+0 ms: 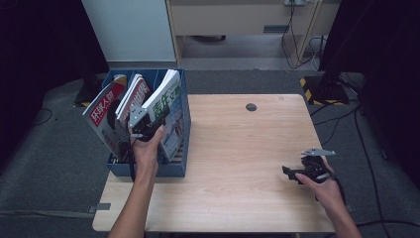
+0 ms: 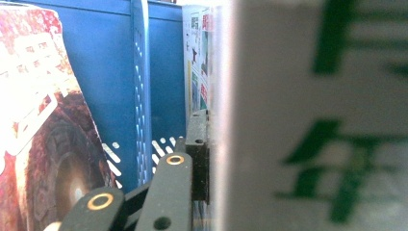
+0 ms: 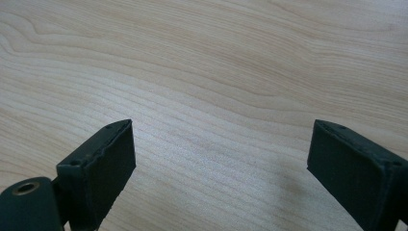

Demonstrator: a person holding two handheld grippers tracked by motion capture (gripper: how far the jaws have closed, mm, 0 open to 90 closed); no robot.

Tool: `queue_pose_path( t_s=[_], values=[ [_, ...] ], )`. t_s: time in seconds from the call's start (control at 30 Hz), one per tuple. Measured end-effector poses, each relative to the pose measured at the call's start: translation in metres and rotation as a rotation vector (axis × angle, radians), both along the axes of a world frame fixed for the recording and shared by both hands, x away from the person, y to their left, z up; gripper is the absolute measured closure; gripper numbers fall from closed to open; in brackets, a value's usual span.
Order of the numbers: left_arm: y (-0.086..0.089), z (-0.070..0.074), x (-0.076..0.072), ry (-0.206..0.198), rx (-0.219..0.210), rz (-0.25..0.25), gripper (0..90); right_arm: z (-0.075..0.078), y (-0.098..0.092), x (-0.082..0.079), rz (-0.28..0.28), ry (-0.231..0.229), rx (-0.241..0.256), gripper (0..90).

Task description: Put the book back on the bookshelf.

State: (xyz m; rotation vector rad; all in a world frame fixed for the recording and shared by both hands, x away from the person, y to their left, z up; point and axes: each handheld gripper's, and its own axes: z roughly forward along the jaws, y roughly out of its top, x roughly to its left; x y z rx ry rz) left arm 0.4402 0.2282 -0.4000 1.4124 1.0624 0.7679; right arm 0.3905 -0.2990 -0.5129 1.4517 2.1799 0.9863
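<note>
A blue file box [image 1: 176,170] stands at the table's left edge with three magazines upright in it. My left gripper [image 1: 146,124] reaches into the box and is shut on the rightmost one, a white magazine with green lettering [image 1: 167,105]. In the left gripper view that magazine [image 2: 317,120] is blurred and close, one jaw lies flat against its cover, and the other jaw is hidden behind it. A red-covered magazine [image 2: 43,120] leans at the left. My right gripper [image 1: 290,173] rests low over the table at the front right, open [image 3: 221,154], with bare wood between its jaws.
The light wooden table [image 1: 237,148] has a round cable hole [image 1: 251,106] near its far edge. A middle magazine [image 1: 136,94] stands between the red one [image 1: 104,106] and the green-lettered one. Cables and a dark stand [image 1: 329,84] lie on the floor beyond.
</note>
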Motion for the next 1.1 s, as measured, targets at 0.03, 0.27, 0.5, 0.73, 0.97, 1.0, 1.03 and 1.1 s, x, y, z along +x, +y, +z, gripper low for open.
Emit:
queue_pose_path(
  t_s=[0.03, 0.27, 0.5, 0.73, 0.97, 1.0, 1.03, 1.1],
  values=[
    [0.000, -0.001, 0.000, 0.000, 0.002, -0.002, 73.6, 0.000, 0.000, 0.000, -0.001, -0.002, -0.001, 9.8],
    [0.002, -0.005, 0.000, 0.000, -0.010, 0.006, 73.6, -0.001, 0.001, 0.000, 0.001, 0.007, -0.002, 9.8],
    [0.001, -0.010, 0.001, 0.005, -0.013, 0.008, 73.6, -0.001, 0.001, 0.000, 0.001, 0.004, -0.003, 9.9],
    [0.001, -0.013, 0.001, 0.010, -0.014, 0.015, 73.6, -0.001, 0.001, 0.000, -0.002, 0.003, -0.001, 9.9],
    [0.001, -0.015, 0.001, 0.012, -0.012, 0.022, 73.6, -0.001, 0.000, 0.000, -0.005, 0.006, -0.001, 9.9],
    [0.001, -0.016, 0.001, 0.011, -0.012, 0.022, 73.6, -0.001, 0.000, 0.000, -0.005, 0.006, -0.001, 9.9],
    [0.000, -0.016, 0.001, 0.009, -0.009, 0.024, 73.6, -0.001, 0.000, 0.000, -0.003, 0.003, -0.002, 9.9],
    [0.000, -0.016, 0.001, 0.009, -0.007, 0.025, 73.6, -0.001, 0.000, 0.000, -0.003, 0.003, 0.001, 9.8]
  ],
)
